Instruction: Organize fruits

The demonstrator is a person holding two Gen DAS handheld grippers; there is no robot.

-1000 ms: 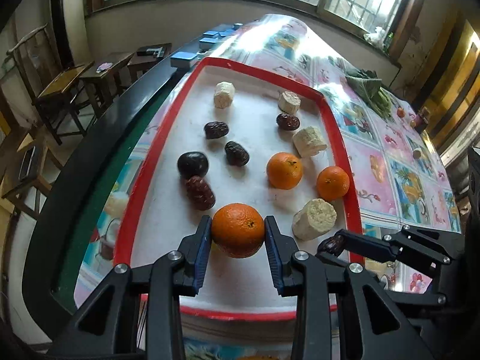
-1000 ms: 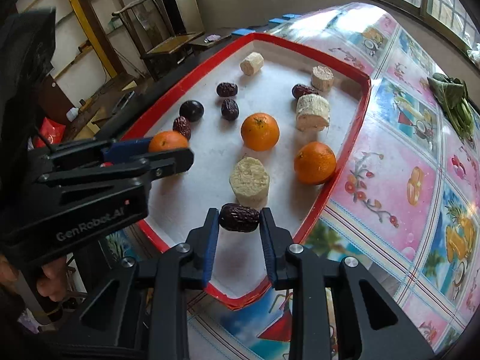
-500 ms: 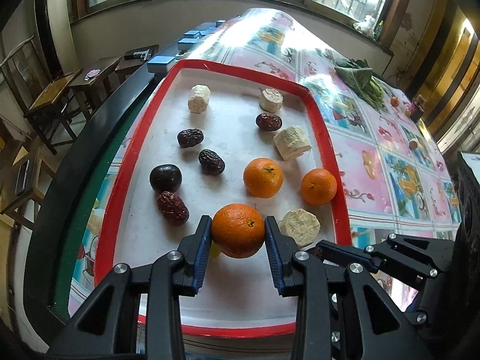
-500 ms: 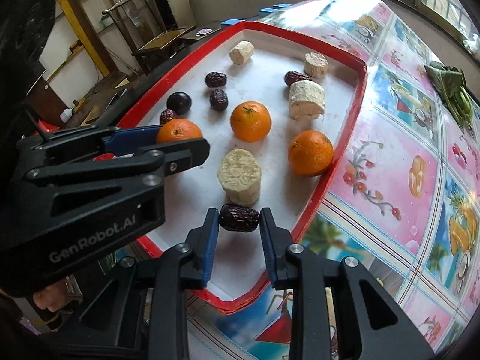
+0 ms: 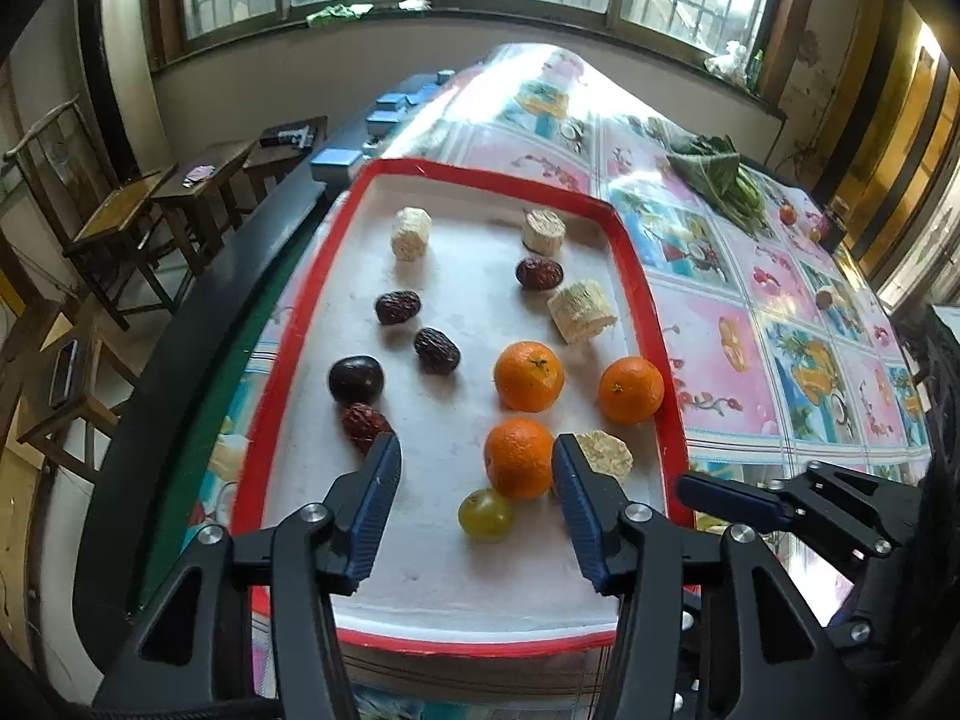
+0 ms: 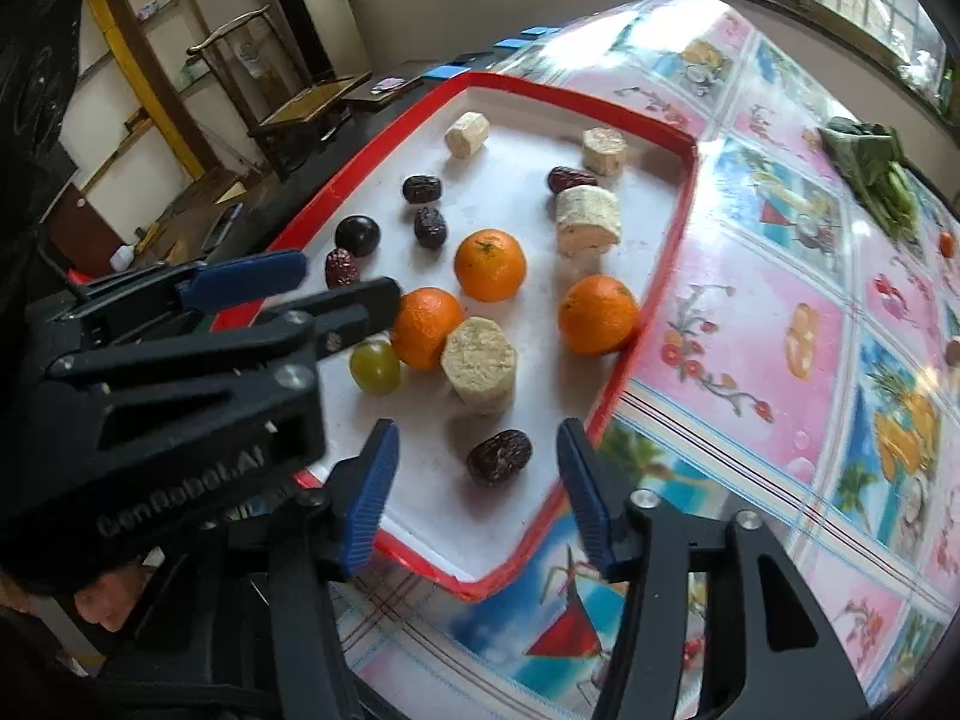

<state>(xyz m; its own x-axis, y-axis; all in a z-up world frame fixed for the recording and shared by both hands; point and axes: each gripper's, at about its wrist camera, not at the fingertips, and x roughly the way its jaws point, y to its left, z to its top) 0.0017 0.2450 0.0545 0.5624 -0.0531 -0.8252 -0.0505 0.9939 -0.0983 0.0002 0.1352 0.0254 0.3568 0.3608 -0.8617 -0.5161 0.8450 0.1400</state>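
Note:
A red-rimmed white tray [image 5: 636, 276] [image 6: 672, 240] holds oranges, dark dates, pale cut stalk pieces and a green grape [image 5: 486, 514] [image 6: 375, 366]. My left gripper [image 5: 474, 480] is open above the tray's near end; an orange [image 5: 519, 457] [image 6: 426, 327] rests on the tray beside its right finger, next to the grape. My right gripper [image 6: 474, 474] is open too, with a dark date [image 6: 499, 456] lying on the tray between its fingers, untouched. Two more oranges [image 5: 529, 375] [image 5: 631, 390] lie beyond.
A pale stalk piece [image 6: 480, 363] stands just behind the date, touching the orange. Several dates [image 5: 437, 350] and a dark plum [image 5: 355, 379] lie on the tray's left half. Leafy greens [image 5: 714, 171] lie on the flowered tablecloth. Wooden chairs [image 5: 120, 222] stand left of the table.
Both grippers have opened. The left one let go of the orange, which now sits on the tray by the grape; the right one released the date onto the tray's near corner.

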